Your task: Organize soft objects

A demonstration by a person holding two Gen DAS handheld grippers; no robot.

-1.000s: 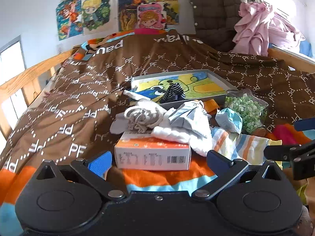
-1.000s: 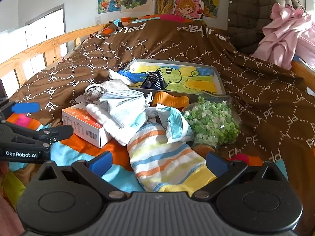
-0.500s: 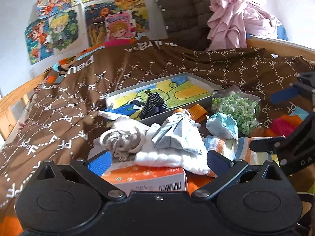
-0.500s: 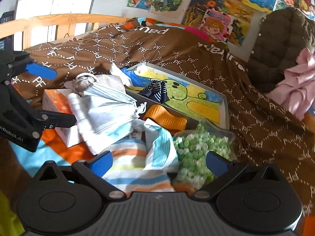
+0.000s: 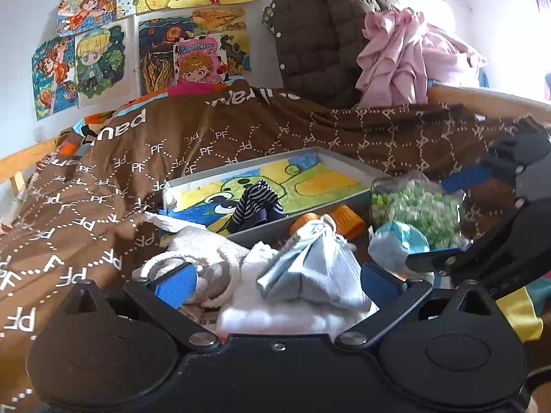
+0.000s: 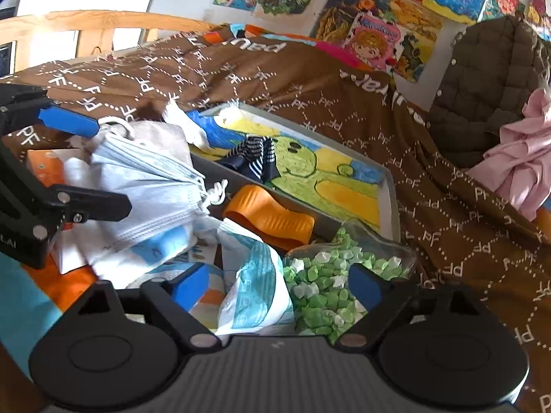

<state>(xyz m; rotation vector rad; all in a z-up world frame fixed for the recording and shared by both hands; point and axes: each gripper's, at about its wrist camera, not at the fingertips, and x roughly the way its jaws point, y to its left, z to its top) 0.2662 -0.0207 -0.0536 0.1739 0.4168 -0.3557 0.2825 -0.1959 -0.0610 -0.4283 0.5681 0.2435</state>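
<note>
A pile of soft things lies on the bed in front of a grey tray [image 5: 347, 165] with a painted bottom. A dark striped sock [image 5: 255, 206] lies in that tray. My left gripper [image 5: 277, 282] is open around a pale blue face mask [image 5: 306, 268] lying on white cloth, with a beige sock [image 5: 210, 258] at its left finger. In the right wrist view the mask [image 6: 148, 179] sits between the left gripper's fingers [image 6: 69, 120]. My right gripper [image 6: 279, 285] has its jaws closing, wide apart, with a crumpled blue-and-white packet [image 6: 255, 285] between them and no pad pressing on it.
A clear bag of green and white pieces [image 6: 320, 282] lies at the right finger. An orange plastic piece [image 6: 268, 216] rests against the tray's wall. An orange-and-white box [image 6: 44, 165] sits under the cloths. A striped sock lies beneath. The brown quilt [image 5: 103, 206] covers the bed, with a wooden rail [image 6: 103, 24] behind.
Both grippers have come forward and down onto the pile. The left one now straddles the mask and white cloth; the right one has rolled and reached the packet and the green bag.
</note>
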